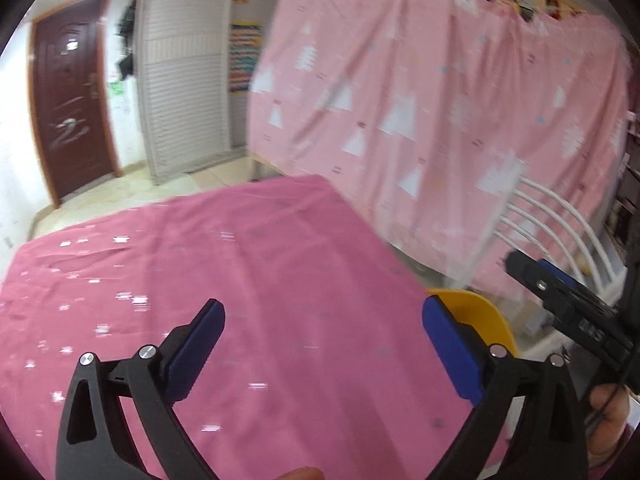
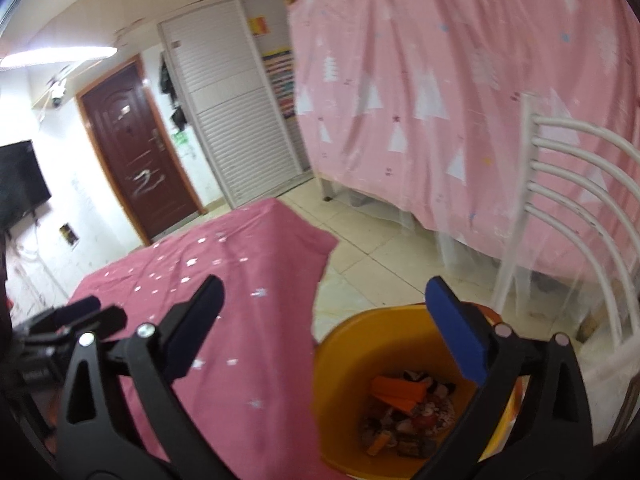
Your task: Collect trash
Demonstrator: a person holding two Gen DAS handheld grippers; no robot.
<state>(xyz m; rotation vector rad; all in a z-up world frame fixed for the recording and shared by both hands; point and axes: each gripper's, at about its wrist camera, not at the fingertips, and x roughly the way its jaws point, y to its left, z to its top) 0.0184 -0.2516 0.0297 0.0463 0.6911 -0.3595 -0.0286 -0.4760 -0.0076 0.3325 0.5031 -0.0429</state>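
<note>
A yellow bucket stands on the floor beside the table's right edge; several pieces of trash, including orange wrappers, lie in its bottom. My right gripper is open and empty, held above the bucket and the table edge. My left gripper is open and empty above the table with the pink cloth. The bucket's rim shows behind my left gripper's right finger. The right gripper shows at the right of the left wrist view. The left gripper shows at the left of the right wrist view.
A white chair stands right of the bucket. A light pink sheet hangs over a bed frame behind. A brown door, a white louvred wardrobe and a wall TV are at the back. The floor is tiled.
</note>
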